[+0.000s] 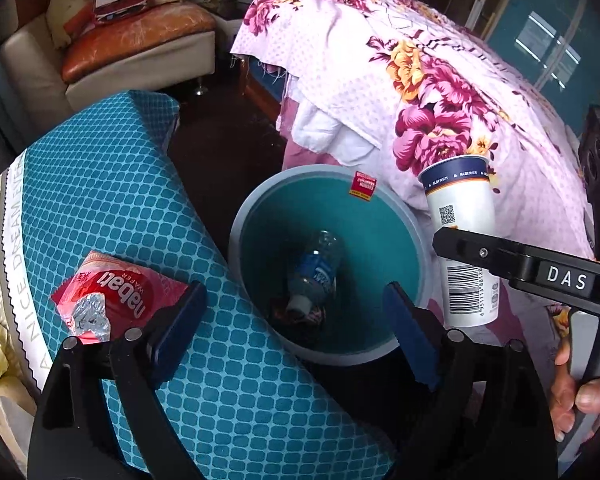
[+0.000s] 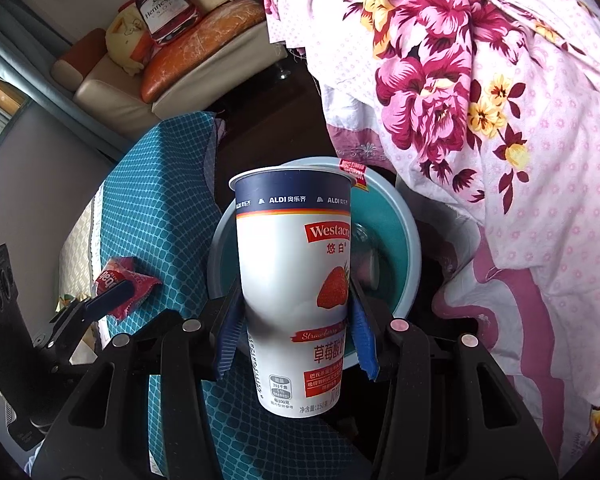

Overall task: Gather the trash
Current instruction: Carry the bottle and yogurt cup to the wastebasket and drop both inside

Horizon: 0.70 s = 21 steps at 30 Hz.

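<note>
Currently my right gripper (image 2: 296, 320) clamps the yogurt cup (image 2: 294, 280) at mid-wall, near the bin (image 1: 404, 208). It looks light, thin-walled, crushable: I grip gently. My left gripper (image 1: 296, 320) hangs wide open beside the wafer wrapper (image 1: 116, 292).

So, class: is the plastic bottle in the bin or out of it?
In. The plastic bottle lies on the bottom of the teal bin, inside its rim, neck pointing toward the camera.

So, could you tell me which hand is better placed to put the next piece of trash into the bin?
The right. Its tongs are shut on the yogurt cup, beside the teal bin. The left tongs are open and empty over the bin, with the red wafer wrapper ungrasped on the blue cushion.
</note>
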Each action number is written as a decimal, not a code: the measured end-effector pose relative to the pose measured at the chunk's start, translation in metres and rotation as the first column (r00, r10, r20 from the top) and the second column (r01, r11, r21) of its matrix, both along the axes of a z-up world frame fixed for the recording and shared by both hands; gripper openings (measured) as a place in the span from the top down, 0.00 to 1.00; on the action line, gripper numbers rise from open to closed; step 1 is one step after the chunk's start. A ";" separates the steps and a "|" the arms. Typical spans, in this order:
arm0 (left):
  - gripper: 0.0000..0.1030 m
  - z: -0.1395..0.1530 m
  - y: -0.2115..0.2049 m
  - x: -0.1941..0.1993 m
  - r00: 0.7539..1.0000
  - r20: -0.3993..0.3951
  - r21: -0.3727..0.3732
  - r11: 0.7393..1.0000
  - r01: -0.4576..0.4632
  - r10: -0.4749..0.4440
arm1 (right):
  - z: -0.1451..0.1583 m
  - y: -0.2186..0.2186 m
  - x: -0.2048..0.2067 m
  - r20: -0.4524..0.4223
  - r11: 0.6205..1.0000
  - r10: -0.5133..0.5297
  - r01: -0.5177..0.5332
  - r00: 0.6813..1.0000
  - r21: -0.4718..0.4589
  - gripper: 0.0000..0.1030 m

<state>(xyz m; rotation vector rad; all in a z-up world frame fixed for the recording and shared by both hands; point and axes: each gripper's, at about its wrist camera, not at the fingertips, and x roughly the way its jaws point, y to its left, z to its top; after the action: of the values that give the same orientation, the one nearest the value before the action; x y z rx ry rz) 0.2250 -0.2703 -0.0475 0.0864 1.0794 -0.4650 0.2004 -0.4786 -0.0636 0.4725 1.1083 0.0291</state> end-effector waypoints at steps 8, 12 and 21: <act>0.12 0.002 0.015 -0.007 1.000 -0.024 -0.022 1.000 -0.009 0.008 | -0.004 0.012 0.004 -0.021 1.000 0.018 -0.019 1.000 -0.013 0.55; 0.11 0.009 0.022 -0.010 1.000 -0.025 -0.044 0.999 -0.019 0.018 | -0.001 0.018 0.004 -0.034 0.999 0.031 -0.031 0.999 -0.009 0.49; 0.10 0.025 0.045 -0.024 0.999 -0.008 -0.072 0.997 -0.042 0.042 | 0.020 0.037 -0.007 -0.021 0.997 0.053 -0.054 0.998 -0.047 0.29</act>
<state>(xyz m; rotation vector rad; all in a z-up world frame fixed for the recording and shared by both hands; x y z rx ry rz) 0.2005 -0.2253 -0.0223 -0.0013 1.0676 -0.4658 0.1935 -0.4415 -0.0439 0.4015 1.1382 0.0452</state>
